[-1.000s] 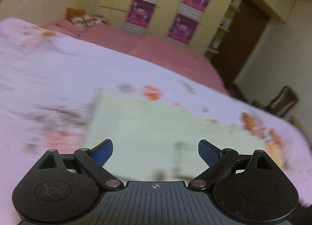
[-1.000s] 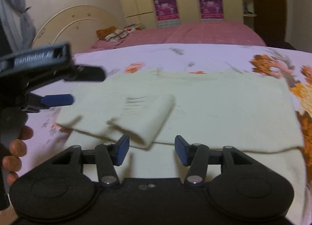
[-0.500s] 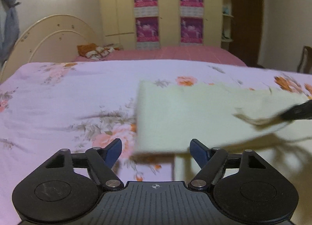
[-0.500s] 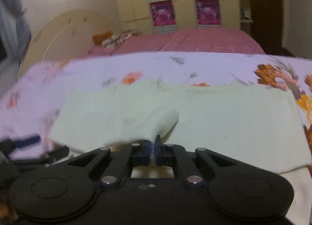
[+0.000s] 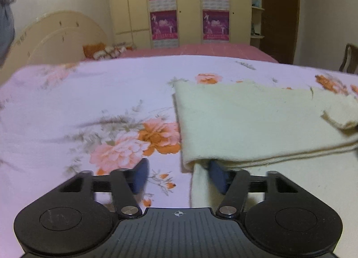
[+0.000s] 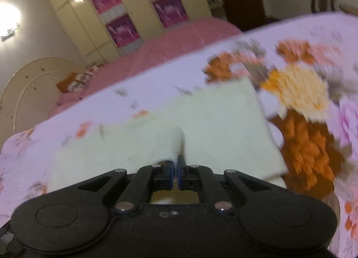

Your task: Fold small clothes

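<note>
A cream knit garment [image 5: 252, 123] lies folded on the pink floral bedspread [image 5: 89, 106]. My left gripper [image 5: 177, 175] is open at the garment's near left corner; its right finger [image 5: 217, 175] is tucked under the folded edge and its left finger [image 5: 139, 175] is over bare bedspread. In the right wrist view my right gripper [image 6: 176, 174] is shut on a lifted fold of the garment's sleeve [image 6: 156, 144], above the garment body [image 6: 219, 128]. That lifted sleeve end also shows at the right edge of the left wrist view [image 5: 342, 115].
A second bed with a pink cover [image 5: 201, 50] and a cream headboard [image 5: 56, 36] stands behind. A wardrobe with magenta posters [image 5: 190, 5] lines the far wall. A dark door [image 5: 279, 12] and a wooden chair [image 5: 349, 59] are at the right.
My right gripper closed on the sleeve fold and lifted it, swinging right. My left gripper moved in to the garment's near left corner, and one finger slid under the edge.
</note>
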